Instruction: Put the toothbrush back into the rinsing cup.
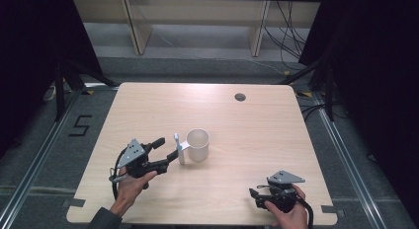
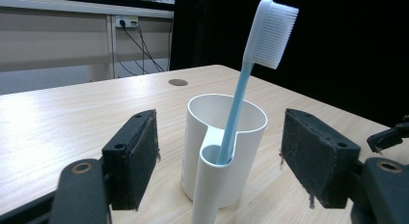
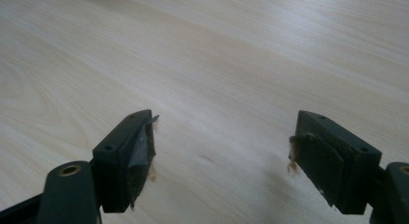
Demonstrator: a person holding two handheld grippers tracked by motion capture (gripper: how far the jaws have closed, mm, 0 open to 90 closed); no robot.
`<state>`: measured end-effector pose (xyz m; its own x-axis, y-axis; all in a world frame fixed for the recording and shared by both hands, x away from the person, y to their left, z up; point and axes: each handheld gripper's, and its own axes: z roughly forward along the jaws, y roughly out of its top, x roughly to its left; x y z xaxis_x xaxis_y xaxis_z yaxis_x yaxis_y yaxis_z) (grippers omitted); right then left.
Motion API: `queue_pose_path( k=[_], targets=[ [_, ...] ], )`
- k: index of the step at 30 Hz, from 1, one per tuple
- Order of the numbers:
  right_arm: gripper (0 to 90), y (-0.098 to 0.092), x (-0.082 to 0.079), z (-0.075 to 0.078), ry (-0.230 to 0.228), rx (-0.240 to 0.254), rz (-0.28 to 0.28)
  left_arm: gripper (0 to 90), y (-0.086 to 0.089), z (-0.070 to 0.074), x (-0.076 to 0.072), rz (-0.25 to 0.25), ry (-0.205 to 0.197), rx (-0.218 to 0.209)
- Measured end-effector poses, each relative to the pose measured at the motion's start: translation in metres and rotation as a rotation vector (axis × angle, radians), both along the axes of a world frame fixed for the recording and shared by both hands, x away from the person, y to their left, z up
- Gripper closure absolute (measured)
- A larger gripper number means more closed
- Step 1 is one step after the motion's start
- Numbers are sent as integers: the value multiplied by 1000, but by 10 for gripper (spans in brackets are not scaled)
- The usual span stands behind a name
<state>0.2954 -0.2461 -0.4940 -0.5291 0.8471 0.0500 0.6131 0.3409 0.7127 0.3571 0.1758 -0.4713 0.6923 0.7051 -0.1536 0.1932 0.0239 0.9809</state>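
Left gripper (image 2: 219, 161): jaws stand wide apart at lower left and lower right of frame, nothing pressed between the pads. White cup (image 2: 226, 142) at centre, upright on the wooden table (image 2: 58, 113), with a narrow side tube at its front. Blue toothbrush (image 2: 251, 74) stands in that tube, leaning right, white bristled head at top centre. Small round hole (image 2: 178, 82) in tabletop, upper middle.
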Motion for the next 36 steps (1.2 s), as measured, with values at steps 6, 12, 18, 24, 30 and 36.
queue_pose_path(
  k=[6, 12, 18, 24, 30, 36],
  targets=[
    [235, 0, 0, 0, 0, 3, 4, 255, 3, 2, -4, -2, 20, 3],
    [235, 0, 0, 0, 0, 2, 4, 215, 6, 2, -9, -6, 37, 19],
    [236, 0, 1, 0, 0, -1, 4, 170, 9, 1, -12, -5, 53, 16],
    [235, 0, 0, 0, 1, -1, 4, 156, 13, 1, -16, -6, 77, 39],
    [236, 1, 0, -2, 10, 13, 6, 156, 15, 0, -20, -20, 85, 45],
    [236, 1, 0, -1, 13, 15, 3, 156, 17, -1, -24, -38, 98, 53]
  ],
)
